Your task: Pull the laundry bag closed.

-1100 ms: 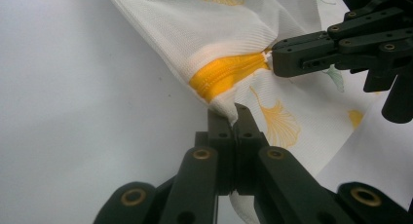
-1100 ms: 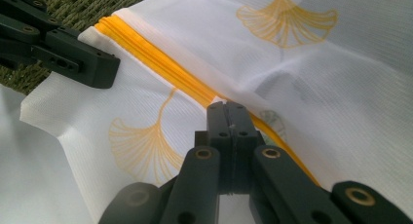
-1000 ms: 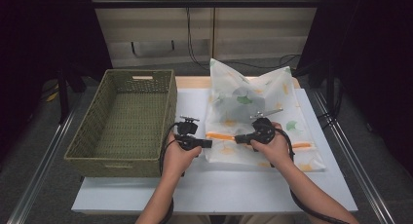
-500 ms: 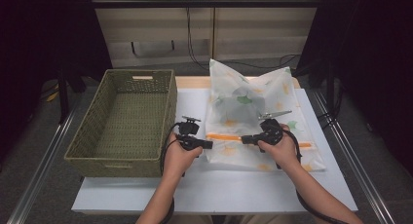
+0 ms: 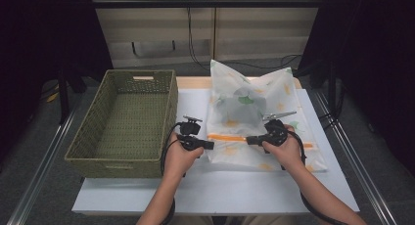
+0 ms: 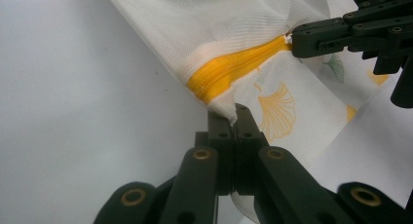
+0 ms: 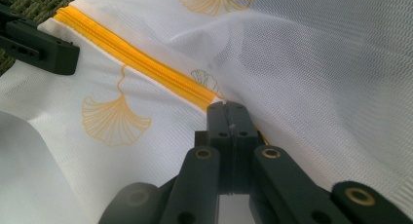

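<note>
A white mesh bag (image 5: pixel 249 102) printed with ginkgo leaves lies on the table, and an orange zipper (image 5: pixel 226 137) runs across its near part. My left gripper (image 5: pixel 211 146) is shut on the bag's left edge, just below the zipper's end (image 6: pixel 234 68); its closed tips (image 6: pixel 237 114) pinch the fabric. My right gripper (image 5: pixel 248 140) points left along the zipper and is shut on it (image 7: pixel 228 109). In the left gripper view the right gripper's tip (image 6: pixel 297 39) meets the zipper. In the right gripper view the left gripper (image 7: pixel 63 56) shows at the top left, near the zipper (image 7: pixel 136 61).
A green woven basket (image 5: pixel 169 102) stands empty at the left, close beside my left hand. The white table (image 5: pixel 195 191) has bare surface in front of both hands. Metal rails run along both sides of the table.
My right gripper has slid a little to the right along the zipper, baring slightly more orange between the two grippers. The left gripper has stayed put.
</note>
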Demonstrator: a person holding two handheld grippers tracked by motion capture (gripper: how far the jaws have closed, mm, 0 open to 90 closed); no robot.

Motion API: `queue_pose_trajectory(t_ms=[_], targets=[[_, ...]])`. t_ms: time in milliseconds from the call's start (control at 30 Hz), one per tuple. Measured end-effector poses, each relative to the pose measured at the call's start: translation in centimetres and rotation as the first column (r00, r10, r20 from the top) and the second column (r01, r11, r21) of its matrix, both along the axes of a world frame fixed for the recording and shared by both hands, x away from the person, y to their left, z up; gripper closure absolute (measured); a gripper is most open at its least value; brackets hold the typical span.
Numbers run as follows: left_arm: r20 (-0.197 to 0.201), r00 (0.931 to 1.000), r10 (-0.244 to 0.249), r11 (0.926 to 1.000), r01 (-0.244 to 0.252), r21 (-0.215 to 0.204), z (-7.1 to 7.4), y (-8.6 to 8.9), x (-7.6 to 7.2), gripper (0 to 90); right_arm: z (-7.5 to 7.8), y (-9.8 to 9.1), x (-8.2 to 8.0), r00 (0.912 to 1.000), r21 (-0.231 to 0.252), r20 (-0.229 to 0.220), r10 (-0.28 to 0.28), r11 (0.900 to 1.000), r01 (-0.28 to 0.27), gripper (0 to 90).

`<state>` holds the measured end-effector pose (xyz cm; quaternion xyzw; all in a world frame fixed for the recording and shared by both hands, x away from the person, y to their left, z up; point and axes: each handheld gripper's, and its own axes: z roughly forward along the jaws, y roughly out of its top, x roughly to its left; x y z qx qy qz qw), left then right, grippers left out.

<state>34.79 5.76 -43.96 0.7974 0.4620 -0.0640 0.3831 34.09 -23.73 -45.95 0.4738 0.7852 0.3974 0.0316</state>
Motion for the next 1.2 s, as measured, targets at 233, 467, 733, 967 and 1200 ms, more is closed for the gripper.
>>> queue_pose_trajectory(t_ms=[233,467,733,967,1200], targets=[[-0.006,1.0,0.007,1.0,-0.007,0.0,-0.1,0.1,0.0,89.4,-0.2,-1.0,-0.4,0.9999,-0.01,0.001,-0.014,0.9998,0.014,90.0],[-0.006,0.9999,-0.015,0.9997,0.015,0.021,0.0,0.1,0.1,89.5,0.0,-1.7,-0.9,0.9996,-0.014,0.018,-0.022,0.9997,0.022,90.0],[-0.006,1.0,0.006,1.0,-0.006,0.004,0.0,0.0,0.0,89.4,-0.1,-2.3,-1.1,0.9992,-0.021,0.015,-0.036,0.9991,0.036,90.0],[-0.004,0.9999,-0.011,0.9998,0.011,0.014,0.1,0.1,0.0,89.4,-0.2,-3.3,-1.3,0.9985,-0.006,0.013,-0.053,0.9986,0.053,90.0],[-0.004,0.9999,-0.016,0.9996,0.016,0.025,0.0,0.2,0.1,89.4,-0.1,-3.4,-1.5,0.9977,-0.022,0.032,-0.06,0.9979,0.06,90.0]])
